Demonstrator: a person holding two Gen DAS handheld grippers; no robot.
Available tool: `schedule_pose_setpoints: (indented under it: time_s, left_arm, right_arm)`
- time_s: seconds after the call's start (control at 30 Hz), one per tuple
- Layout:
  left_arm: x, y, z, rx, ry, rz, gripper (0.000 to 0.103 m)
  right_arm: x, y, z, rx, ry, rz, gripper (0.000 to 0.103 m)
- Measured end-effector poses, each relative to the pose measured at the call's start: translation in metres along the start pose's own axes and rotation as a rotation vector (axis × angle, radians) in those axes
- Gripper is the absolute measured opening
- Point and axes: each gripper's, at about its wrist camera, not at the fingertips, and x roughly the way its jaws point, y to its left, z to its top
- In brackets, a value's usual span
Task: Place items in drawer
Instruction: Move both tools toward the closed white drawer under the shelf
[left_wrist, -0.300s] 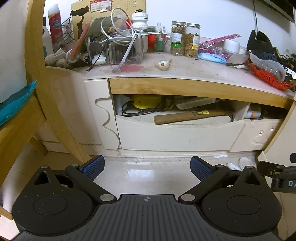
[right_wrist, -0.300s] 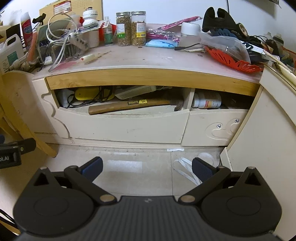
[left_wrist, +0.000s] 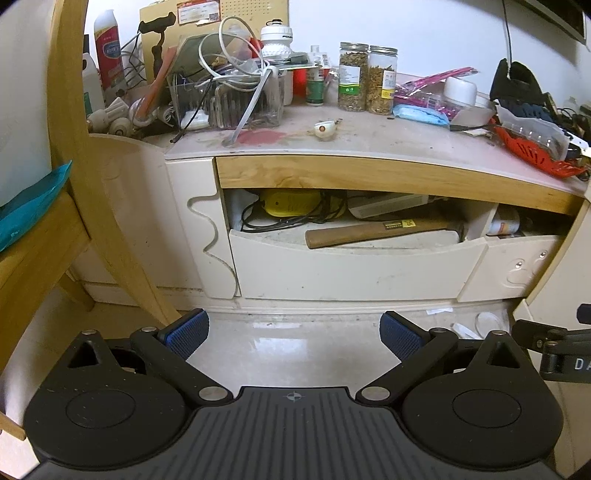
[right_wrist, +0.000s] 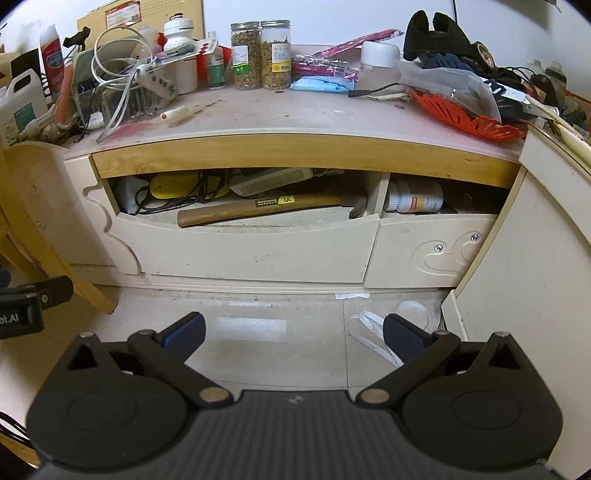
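A cream drawer (left_wrist: 351, 273) (right_wrist: 251, 254) under the desk top stands open. Inside lie a wooden-handled hammer (left_wrist: 376, 230) (right_wrist: 258, 208), a yellow device (left_wrist: 288, 203) (right_wrist: 173, 186) with black cords, and a white flat box (right_wrist: 273, 181). On the desk top (left_wrist: 369, 140) rests a small white screwdriver (left_wrist: 325, 128) (right_wrist: 181, 112). My left gripper (left_wrist: 294, 334) hangs open over the floor in front of the drawer, holding nothing. My right gripper (right_wrist: 294, 334) is open too, low over the floor, empty.
A second open drawer (right_wrist: 432, 254) to the right holds a white bottle (right_wrist: 415, 197). Two glass jars (right_wrist: 260, 53), a clear bin of cables (left_wrist: 229, 99), a red basket (right_wrist: 461, 116) and bags crowd the desk. A wooden chair (left_wrist: 92, 184) stands left; white straps (right_wrist: 365, 332) lie on the floor.
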Motion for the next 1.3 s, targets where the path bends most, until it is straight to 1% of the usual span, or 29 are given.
schedule_pose_setpoints:
  time_s: [0.2,0.33,0.43,0.57,0.77,0.8,1.0,1.23,1.3]
  left_arm:
    - [0.002,0.003,-0.004,0.004,-0.003,-0.004,0.102]
    - [0.001,0.004,-0.005,0.003,-0.003,-0.005,0.102]
    - [0.000,0.005,-0.007,0.005,-0.003,-0.007,0.102]
    - [0.002,0.002,-0.005,0.005,0.001,-0.004,0.102]
    - [-0.001,0.007,-0.011,0.008,-0.001,-0.009,0.102]
    - [0.001,0.002,-0.006,0.008,0.004,-0.005,0.102]
    - [0.001,0.002,-0.005,0.007,0.003,0.001,0.102]
    - [0.004,0.007,-0.009,0.001,0.006,0.005,0.102]
    - [0.011,0.005,-0.002,-0.004,0.015,0.012,0.102]
  right_arm:
    - [0.001,-0.004,0.002,-0.007,0.001,-0.006,0.103]
    - [-0.002,0.007,0.000,-0.010,0.002,-0.004,0.103]
    - [0.000,-0.005,0.003,0.010,0.009,0.015,0.103]
    - [0.000,-0.002,0.002,0.010,0.008,0.018,0.103]
    - [0.000,0.004,-0.001,0.008,0.007,0.016,0.103]
    - [0.000,0.005,-0.002,0.007,0.007,0.015,0.103]
    - [-0.001,0.000,0.001,0.009,0.006,0.021,0.103]
    - [0.009,0.001,0.008,-0.012,-0.009,0.003,0.103]
    - [0.012,0.002,0.009,-0.018,-0.013,-0.002,0.103]
